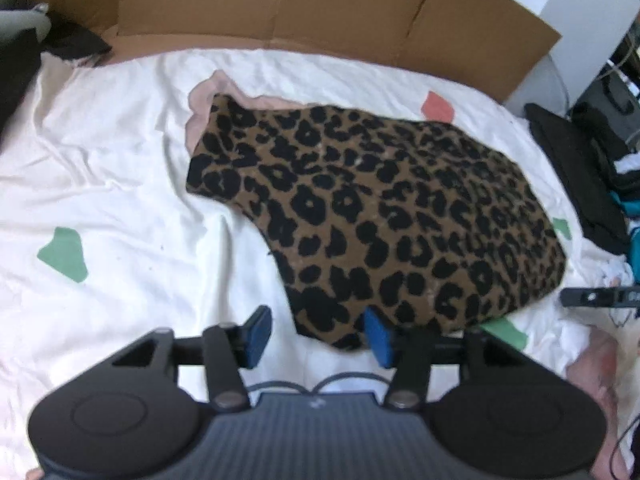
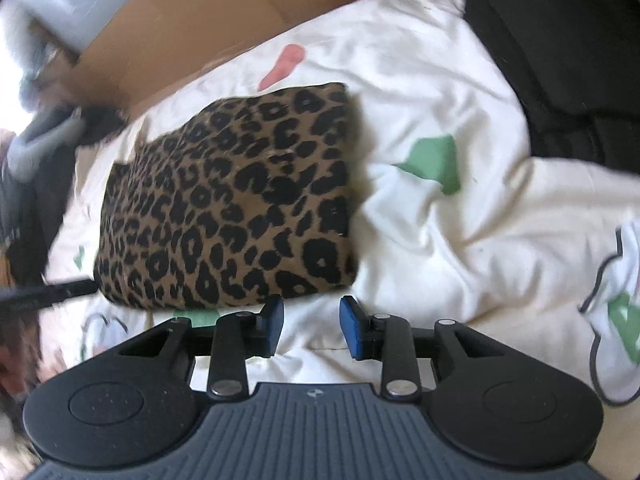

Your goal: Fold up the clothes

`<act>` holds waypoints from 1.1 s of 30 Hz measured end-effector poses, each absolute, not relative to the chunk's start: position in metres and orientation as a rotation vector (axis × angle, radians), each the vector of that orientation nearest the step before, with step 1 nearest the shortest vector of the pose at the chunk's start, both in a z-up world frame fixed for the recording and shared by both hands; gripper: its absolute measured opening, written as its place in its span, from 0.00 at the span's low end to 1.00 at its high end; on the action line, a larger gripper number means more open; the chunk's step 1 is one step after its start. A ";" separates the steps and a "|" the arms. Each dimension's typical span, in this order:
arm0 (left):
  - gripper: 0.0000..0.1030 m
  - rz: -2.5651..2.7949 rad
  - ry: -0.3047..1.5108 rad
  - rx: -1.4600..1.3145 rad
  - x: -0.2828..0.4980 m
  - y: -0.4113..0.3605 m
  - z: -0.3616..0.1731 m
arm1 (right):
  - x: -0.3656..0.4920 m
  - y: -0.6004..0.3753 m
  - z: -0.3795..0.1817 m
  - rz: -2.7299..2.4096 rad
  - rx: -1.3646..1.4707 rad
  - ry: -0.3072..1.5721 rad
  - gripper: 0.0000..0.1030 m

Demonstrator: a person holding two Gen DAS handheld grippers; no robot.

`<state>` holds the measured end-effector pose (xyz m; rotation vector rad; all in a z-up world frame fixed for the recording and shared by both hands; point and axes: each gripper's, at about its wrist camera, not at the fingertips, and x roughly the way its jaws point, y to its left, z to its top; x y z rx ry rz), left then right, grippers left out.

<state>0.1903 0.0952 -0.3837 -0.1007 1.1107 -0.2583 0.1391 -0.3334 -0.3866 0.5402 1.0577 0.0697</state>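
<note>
Leopard-print garment [image 1: 380, 216] lying folded, mid-frame in left wrist view, on white sheet [image 1: 120, 184]; pink cloth [image 1: 208, 92] peeking out at its upper-left end. Same garment [image 2: 232, 200] centre-left in right wrist view.

Left gripper [image 1: 318, 334] jaws apart, nothing clamped; right-hand blue pad [image 1: 378, 336] overlapping the near hem, contact unclear. Right gripper [image 2: 312, 328] jaws apart and empty, just below the garment's bottom edge.

Looks like soft, thickish knit: light, limp, not slippery, not fragile. Will sag and unfold if lifted from one point. Best pinched through all layers at two near corners, or along the folded edge.
</note>
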 end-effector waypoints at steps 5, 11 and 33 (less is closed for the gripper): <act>0.52 -0.258 1.135 -0.173 0.199 0.097 -0.401 | 0.144 -0.344 -0.397 0.037 0.653 1.052 0.37; 0.52 -0.288 1.114 -0.191 0.199 0.099 -0.406 | 0.151 -0.357 -0.419 0.017 0.856 1.045 0.36; 0.43 -0.444 1.076 -0.393 0.186 0.111 -0.416 | 0.155 -0.361 -0.437 0.083 1.102 1.017 0.32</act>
